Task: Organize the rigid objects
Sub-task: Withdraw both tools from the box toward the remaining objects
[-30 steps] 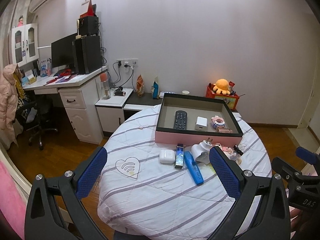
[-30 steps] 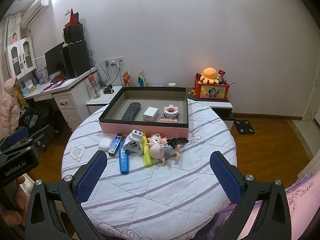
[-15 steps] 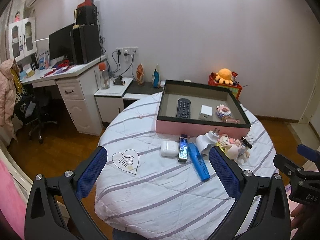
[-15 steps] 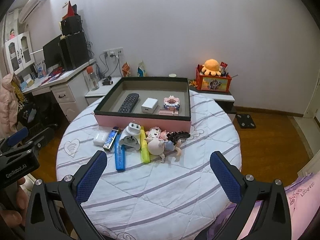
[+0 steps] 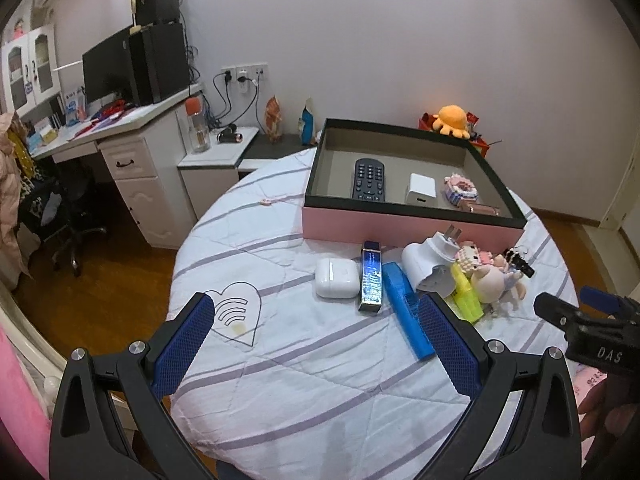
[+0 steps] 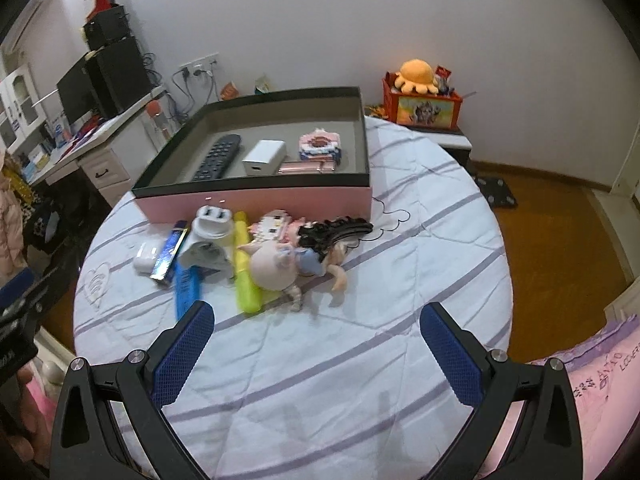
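Observation:
A pink box (image 5: 408, 226) (image 6: 256, 204) with a black rim stands on the round table and holds a black remote (image 5: 368, 180), a white charger (image 5: 421, 188) and a small block toy (image 5: 461, 190). In front of it lie a white earbud case (image 5: 336, 278), a shiny blue bar (image 5: 371, 277), a blue comb (image 5: 406, 310), a white plug adapter (image 6: 209, 240), a yellow highlighter (image 6: 245, 268), a pig doll (image 6: 286, 266) and a black hair clip (image 6: 338, 230). My left gripper (image 5: 316, 344) is open and empty, short of the earbud case. My right gripper (image 6: 316, 344) is open and empty, short of the doll.
The table wears a white striped quilt (image 5: 320, 360) with a heart patch (image 5: 236, 314). A white desk (image 5: 120, 152) with monitor and speakers stands far left. A red box with an orange plush (image 6: 420, 96) sits behind the table. Wood floor lies right.
Both grippers have moved forward and lower toward the table, so the objects look larger. The jaws stay open. No object has moved.

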